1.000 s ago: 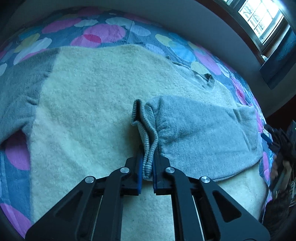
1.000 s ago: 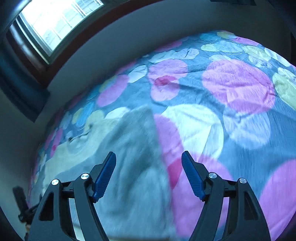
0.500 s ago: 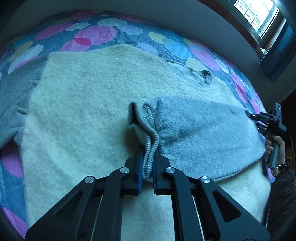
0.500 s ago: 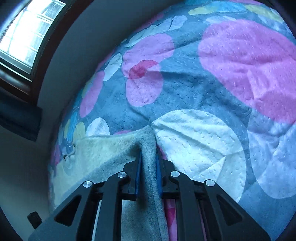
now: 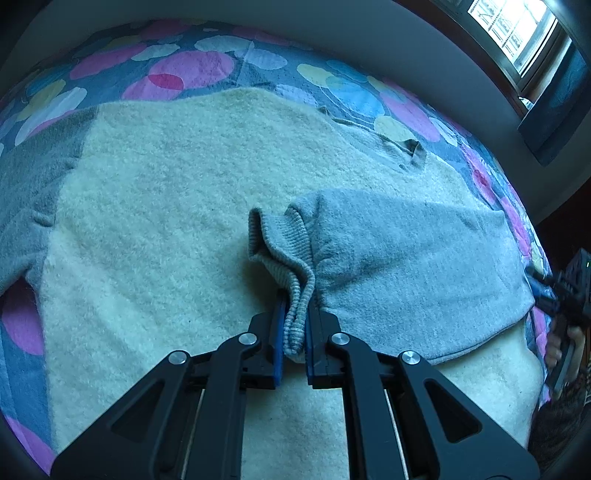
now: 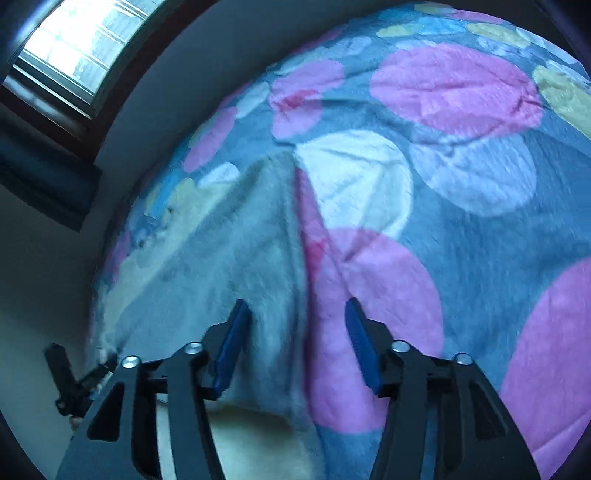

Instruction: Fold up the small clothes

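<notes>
On the bedspread (image 5: 229, 70), left hand-held gripper (image 5: 295, 325) pinches sleeve cuff (image 5: 291, 266); right hand-held gripper (image 6: 295, 343) opening (holding nothing).

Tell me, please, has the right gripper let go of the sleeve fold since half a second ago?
Yes: the right gripper is opening, pads clear of the grey sleeve on the bedspread.

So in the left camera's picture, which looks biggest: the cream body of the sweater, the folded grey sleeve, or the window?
1. Cream body of the sweater, by far.
2. Folded grey sleeve.
3. Window, though it is farther away, so it only looks smallest.
</notes>
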`<move>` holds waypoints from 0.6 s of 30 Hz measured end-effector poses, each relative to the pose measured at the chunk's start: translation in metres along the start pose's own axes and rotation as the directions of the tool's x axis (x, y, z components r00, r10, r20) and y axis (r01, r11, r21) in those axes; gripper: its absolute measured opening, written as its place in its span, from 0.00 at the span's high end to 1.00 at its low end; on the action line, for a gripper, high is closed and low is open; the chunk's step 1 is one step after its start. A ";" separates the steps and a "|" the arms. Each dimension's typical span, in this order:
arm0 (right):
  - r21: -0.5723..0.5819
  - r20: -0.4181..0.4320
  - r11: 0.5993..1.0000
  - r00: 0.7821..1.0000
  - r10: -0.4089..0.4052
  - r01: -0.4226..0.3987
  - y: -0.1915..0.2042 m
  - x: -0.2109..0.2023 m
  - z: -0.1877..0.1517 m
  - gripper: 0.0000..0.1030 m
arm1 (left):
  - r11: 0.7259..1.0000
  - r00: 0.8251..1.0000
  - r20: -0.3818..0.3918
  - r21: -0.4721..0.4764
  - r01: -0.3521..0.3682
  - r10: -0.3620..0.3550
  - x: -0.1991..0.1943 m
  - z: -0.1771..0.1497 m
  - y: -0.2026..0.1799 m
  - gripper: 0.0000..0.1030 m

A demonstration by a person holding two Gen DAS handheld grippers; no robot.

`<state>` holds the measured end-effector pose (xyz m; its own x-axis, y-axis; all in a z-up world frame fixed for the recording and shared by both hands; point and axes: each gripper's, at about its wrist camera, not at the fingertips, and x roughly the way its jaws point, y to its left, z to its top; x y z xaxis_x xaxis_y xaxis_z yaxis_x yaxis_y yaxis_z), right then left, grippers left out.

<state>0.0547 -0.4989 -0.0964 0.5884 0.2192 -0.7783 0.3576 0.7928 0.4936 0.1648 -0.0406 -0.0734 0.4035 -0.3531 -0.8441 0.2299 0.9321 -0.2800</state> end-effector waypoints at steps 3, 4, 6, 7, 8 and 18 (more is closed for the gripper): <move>0.077 0.027 0.994 0.997 0.079 -0.081 -0.022 0.001 -0.003 0.86 | 1.000 1.000 0.005 -0.013 0.004 -0.004 0.001 -0.001 0.002 0.92; 0.084 0.031 0.993 0.996 0.086 -0.088 -0.022 -0.002 -0.003 0.85 | 1.000 1.000 0.008 -0.018 0.007 -0.006 0.002 -0.001 0.003 0.92; 0.087 0.042 0.994 0.997 0.070 -0.073 -0.014 -0.013 -0.003 0.79 | 1.000 1.000 0.012 -0.025 0.014 -0.014 0.003 -0.002 0.005 0.91; 0.093 0.054 0.993 0.996 0.070 -0.075 -0.010 -0.023 -0.006 0.79 | 1.000 1.000 0.015 -0.024 0.018 -0.017 0.002 -0.002 0.005 0.90; 0.095 0.067 0.990 0.993 0.093 -0.100 -0.005 -0.031 -0.008 0.79 | 1.000 1.000 0.018 -0.018 0.019 -0.019 0.000 -0.001 0.004 0.90; 0.128 0.065 0.973 0.980 0.187 -0.194 0.015 -0.026 -0.030 0.30 | 1.000 1.000 0.021 -0.008 0.014 -0.014 0.001 -0.003 0.004 0.89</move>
<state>0.0228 -0.4753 -0.0804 0.6910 0.3258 -0.6453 0.3267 0.6555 0.6809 0.1631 -0.0372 -0.0765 0.4191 -0.3679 -0.8301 0.2282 0.9275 -0.2960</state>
